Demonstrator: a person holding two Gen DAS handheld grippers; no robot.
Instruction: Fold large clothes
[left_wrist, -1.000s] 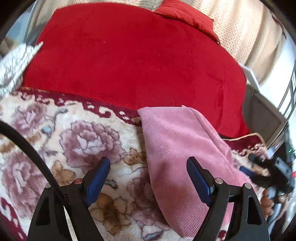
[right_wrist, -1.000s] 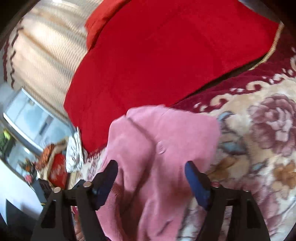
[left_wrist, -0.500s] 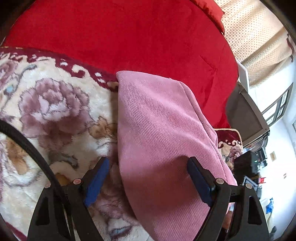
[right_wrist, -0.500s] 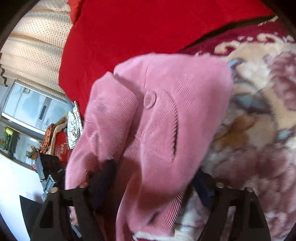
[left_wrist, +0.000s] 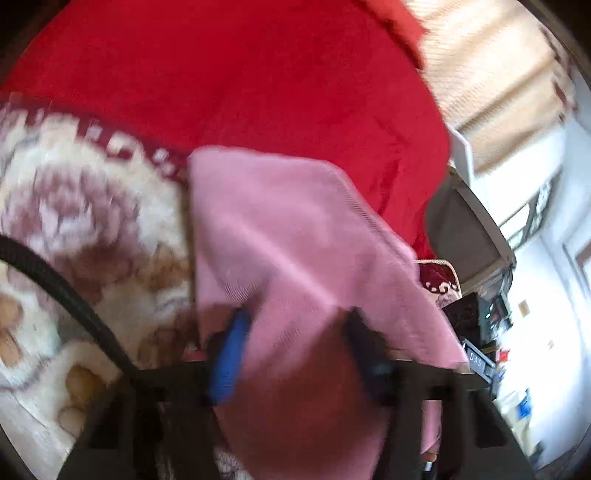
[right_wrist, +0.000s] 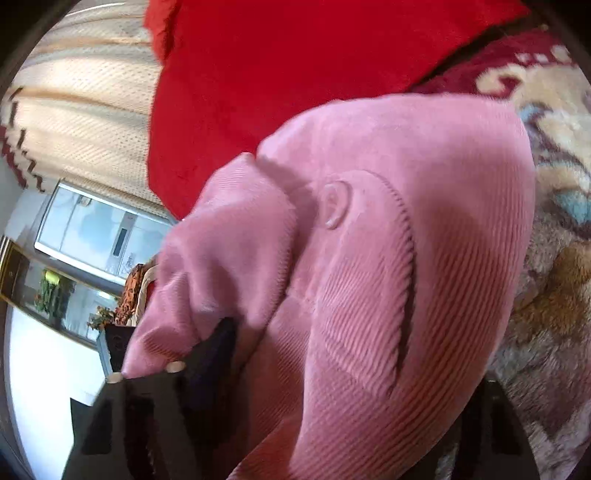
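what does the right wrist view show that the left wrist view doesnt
Only the right wrist view shows the pink garment's button and pocket slit, plus a glass cabinet behind.

Only the left wrist view shows a black cable crossing the floral blanket, and a blue finger pad pressed into the cloth.

Both show the pink garment lying on the floral blanket in front of the red blanket, with cloth between the fingers.

Pink ribbed garment (right_wrist: 369, 295); red blanket (left_wrist: 240, 74); cream floral rug (left_wrist: 74, 221), maroon border; blue-padded tongs (left_wrist: 295, 350)
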